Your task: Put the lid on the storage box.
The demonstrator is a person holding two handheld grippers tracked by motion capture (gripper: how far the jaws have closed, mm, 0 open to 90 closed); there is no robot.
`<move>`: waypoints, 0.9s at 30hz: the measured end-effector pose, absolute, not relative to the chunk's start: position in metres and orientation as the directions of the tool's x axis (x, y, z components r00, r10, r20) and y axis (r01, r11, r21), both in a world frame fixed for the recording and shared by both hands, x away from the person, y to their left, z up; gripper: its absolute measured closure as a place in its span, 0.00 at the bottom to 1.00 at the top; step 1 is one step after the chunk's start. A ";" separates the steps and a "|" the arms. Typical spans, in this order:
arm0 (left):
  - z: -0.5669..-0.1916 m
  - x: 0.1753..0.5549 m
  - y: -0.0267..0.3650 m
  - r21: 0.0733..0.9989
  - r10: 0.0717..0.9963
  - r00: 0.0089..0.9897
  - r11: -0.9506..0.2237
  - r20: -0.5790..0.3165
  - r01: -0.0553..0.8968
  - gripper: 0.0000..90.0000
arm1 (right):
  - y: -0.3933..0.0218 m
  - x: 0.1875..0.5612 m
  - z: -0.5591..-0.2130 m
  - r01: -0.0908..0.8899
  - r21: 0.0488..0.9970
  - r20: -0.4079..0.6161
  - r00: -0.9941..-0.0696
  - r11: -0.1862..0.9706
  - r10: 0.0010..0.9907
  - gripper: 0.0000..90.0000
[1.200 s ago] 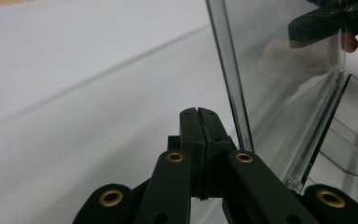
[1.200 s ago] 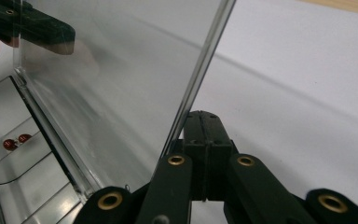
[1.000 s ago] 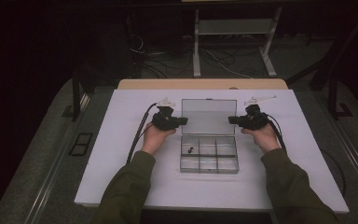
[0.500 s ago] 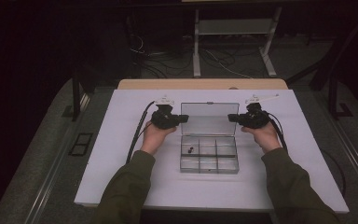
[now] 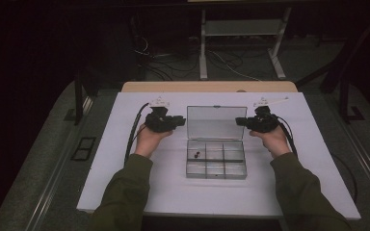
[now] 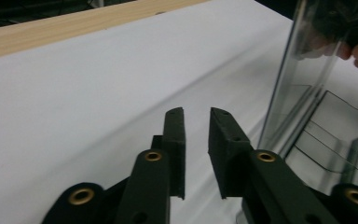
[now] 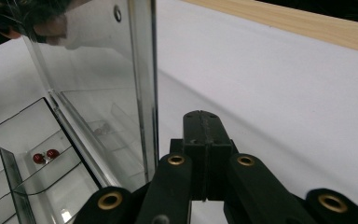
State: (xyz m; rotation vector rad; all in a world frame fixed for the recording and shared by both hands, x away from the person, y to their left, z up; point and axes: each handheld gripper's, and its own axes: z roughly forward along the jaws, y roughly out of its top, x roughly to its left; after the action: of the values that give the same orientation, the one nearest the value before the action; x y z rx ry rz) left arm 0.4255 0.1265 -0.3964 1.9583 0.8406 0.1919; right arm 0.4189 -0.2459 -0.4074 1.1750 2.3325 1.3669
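A clear plastic compartment box [image 5: 216,166] lies in the middle of the white table, its lid [image 5: 217,122] standing upright at the back. Two small red beads [image 7: 45,156] sit in its back left compartment [image 5: 196,155]. My left gripper [image 5: 180,121] is just left of the lid's left edge [image 6: 289,79]. Its jaws [image 6: 196,114] have just been opening and now stand slightly apart, with nothing between them. My right gripper [image 5: 239,121] is beside the lid's right edge [image 7: 144,70]. Its jaws [image 7: 204,116] are shut and hold nothing.
The white table top [image 5: 125,144] has a wooden strip [image 5: 207,86] along its far edge. A cable [image 5: 134,130] trails from the left gripper across the table. Dark floor, cables and a metal stand [image 5: 241,29] lie beyond the table.
My left gripper has drawn slightly left, away from the lid's edge, and its jaws have parted. The right gripper and the box have not moved.
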 end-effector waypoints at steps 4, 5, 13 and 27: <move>-0.390 0.416 0.137 0.826 0.610 0.766 -0.313 -0.203 0.469 0.79 | -0.246 0.419 -0.407 0.534 0.805 0.213 -0.667 0.259 0.714 0.99; -0.389 0.414 0.139 0.828 0.601 0.771 -0.311 -0.209 0.467 0.79 | -0.246 0.419 -0.407 0.536 0.804 0.214 -0.666 0.259 0.714 0.99; -0.383 0.404 0.129 0.851 0.523 0.826 -0.317 -0.212 0.419 0.79 | -0.246 0.417 -0.406 0.534 0.804 0.214 -0.670 0.261 0.711 0.99; -0.382 0.397 0.118 0.879 0.516 0.842 -0.316 -0.157 0.358 0.94 | -0.247 0.408 -0.401 0.520 0.810 0.205 -0.686 0.272 0.699 0.99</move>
State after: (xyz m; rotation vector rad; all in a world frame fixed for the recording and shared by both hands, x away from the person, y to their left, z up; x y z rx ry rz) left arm 0.3966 0.1183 -0.3825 1.9378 0.6490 0.1830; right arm 0.4082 -0.2470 -0.4009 1.1397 2.3457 1.3766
